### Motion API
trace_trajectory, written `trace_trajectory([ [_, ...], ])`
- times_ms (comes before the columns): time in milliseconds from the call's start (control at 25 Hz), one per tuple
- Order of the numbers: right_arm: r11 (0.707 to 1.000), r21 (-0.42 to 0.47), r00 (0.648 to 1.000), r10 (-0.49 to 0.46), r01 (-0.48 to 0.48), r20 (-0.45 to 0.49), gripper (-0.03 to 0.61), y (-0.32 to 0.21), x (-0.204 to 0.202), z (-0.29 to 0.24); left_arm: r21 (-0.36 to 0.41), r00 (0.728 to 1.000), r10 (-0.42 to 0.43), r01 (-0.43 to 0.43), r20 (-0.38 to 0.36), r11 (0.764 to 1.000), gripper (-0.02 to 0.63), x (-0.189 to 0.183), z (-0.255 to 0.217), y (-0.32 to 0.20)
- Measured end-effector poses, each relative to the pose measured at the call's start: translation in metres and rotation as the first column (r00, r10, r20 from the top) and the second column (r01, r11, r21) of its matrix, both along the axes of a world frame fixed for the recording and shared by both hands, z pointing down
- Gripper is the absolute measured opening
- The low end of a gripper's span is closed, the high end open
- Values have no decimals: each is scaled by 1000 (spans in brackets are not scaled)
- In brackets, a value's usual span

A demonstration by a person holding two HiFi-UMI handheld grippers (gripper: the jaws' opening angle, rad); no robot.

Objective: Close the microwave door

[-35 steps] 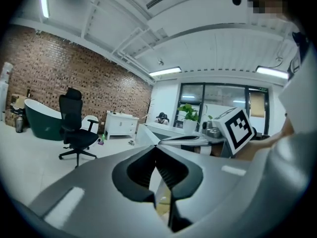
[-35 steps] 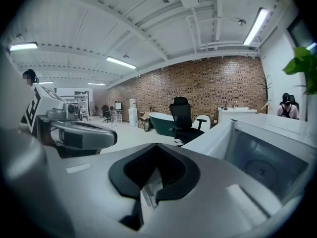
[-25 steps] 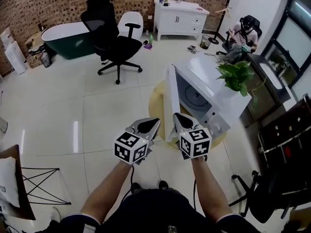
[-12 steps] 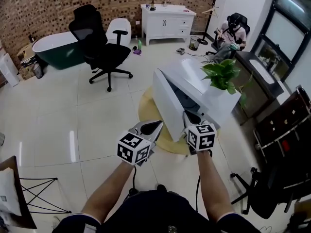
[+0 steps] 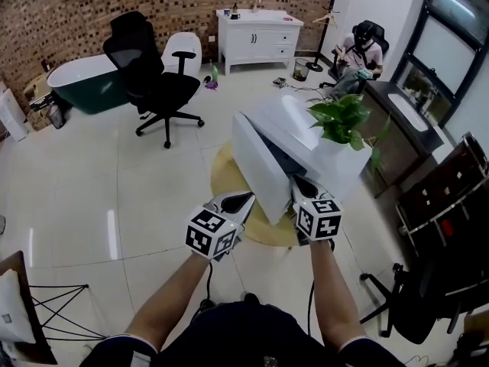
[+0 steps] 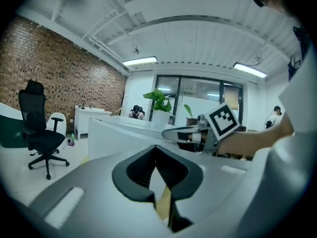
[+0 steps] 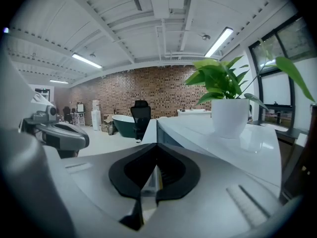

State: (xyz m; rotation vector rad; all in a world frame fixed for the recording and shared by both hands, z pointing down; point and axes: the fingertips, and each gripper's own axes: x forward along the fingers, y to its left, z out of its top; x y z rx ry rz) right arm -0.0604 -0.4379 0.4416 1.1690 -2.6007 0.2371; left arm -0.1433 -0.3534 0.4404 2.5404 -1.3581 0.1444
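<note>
Overhead, in the head view, the microwave (image 5: 294, 121) sits on a round yellow surface (image 5: 228, 176). Its door (image 5: 258, 167) is swung most of the way to, with a dark gap showing at the near end. The right tongs (image 5: 299, 183), clenched on nothing, appear to rest their tips against the door's outer face by that gap. The left tongs (image 5: 243, 197), also clenched and empty, hang just off the door. A potted plant (image 5: 340, 121) stands on top of the microwave. The closing push looks to be mid-stroke. The next move probably calls for a steady shove toward the microwave's body until the latch catches, without rocking the plant.

Seen from the left gripper view, the left tongs (image 6: 156, 150) meet tip to tip, with the white door just ahead and the right tongs (image 6: 171, 133) at its far edge.

Seen from the right gripper view, the right tongs (image 7: 156, 148) are closed beside the door's edge, and the left tongs (image 7: 79, 137) hover off the door's face. No brand or writing can be read; the cubes carry only black-and-white square markers.
</note>
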Motion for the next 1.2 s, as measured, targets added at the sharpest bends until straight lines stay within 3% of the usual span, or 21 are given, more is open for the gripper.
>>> trace_trajectory([
  [400, 996, 62, 989, 52, -61, 138, 2, 33, 59, -37, -59, 994, 93, -90, 57, 994, 11, 46, 37, -34],
  [840, 986, 81, 982, 134, -146, 132, 2, 56, 121, -36, -50, 991, 120, -118, 57, 992, 12, 82, 41, -67],
  [1200, 981, 63, 976, 175, -184, 128, 2, 51, 153, -29, -22, 996, 68, -67, 60, 998, 11, 115, 38, -104],
])
